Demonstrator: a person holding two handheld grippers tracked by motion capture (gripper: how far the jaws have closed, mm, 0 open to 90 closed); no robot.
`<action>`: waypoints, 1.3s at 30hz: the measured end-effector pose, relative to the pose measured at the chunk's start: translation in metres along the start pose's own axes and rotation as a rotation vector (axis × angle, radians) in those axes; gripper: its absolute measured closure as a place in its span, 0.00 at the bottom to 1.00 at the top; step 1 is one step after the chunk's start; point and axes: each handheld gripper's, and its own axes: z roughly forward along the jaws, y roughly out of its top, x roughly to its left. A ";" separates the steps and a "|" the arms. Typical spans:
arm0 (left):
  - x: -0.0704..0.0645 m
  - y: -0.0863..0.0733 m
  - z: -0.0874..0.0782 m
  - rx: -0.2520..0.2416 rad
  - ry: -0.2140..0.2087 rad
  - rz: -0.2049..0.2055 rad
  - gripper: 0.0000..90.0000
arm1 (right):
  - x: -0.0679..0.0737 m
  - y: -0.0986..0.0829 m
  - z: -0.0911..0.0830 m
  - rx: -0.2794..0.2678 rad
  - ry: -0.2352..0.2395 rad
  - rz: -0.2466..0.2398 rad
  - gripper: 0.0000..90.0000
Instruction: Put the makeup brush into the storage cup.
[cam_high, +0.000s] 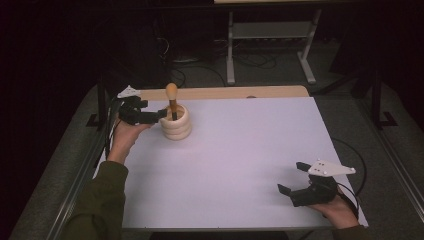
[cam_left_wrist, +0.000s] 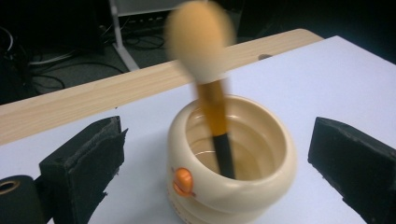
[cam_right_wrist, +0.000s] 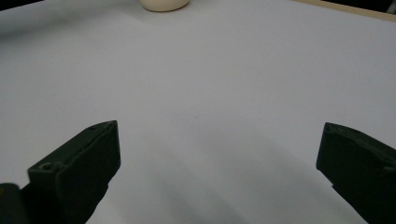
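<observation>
A: Over at the far left corner of the white tabletop (cam_high: 225, 150), the left gripper (cam_high: 159, 115) sits level with the cream ribbed pot (cam_high: 176, 123), jaws pointing at it from the left.

B: And from the left gripper view those jaws are spread wide, one on each side of the pot (cam_left_wrist: 231, 163), neither touching it. Nothing is held.

A: What's standing in the pot?

B: A makeup brush (cam_high: 172, 101), handle down inside, leaning a little, its orange-tan head above the rim. In the left gripper view the brush (cam_left_wrist: 210, 88) is blurred; the handle runs from orange into black where it goes into the pot. There's a small orange knob (cam_left_wrist: 182, 180) on the pot's outer wall.

A: Now the near right corner: the right gripper (cam_high: 294, 178) rests low in the person's hand (cam_high: 340, 210), jaws gaping and empty.

B: The right gripper view agrees: both jaws far apart over bare white surface, with the pot's base (cam_right_wrist: 164, 4) at the top edge, well apart.

A: A strip of wood (cam_high: 235, 92) runs along the far edge.
</observation>
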 end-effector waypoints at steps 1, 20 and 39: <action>-0.002 -0.001 -0.001 -0.006 0.000 0.002 0.03 | 0.000 0.000 0.000 0.001 -0.001 0.000 0.00; -0.024 -0.028 -0.027 0.001 -0.065 0.032 0.00 | -0.003 0.002 0.002 -0.005 0.005 -0.002 0.00; -0.060 -0.069 -0.062 0.020 -0.119 0.069 0.00 | -0.003 0.003 0.000 -0.008 -0.003 -0.004 0.00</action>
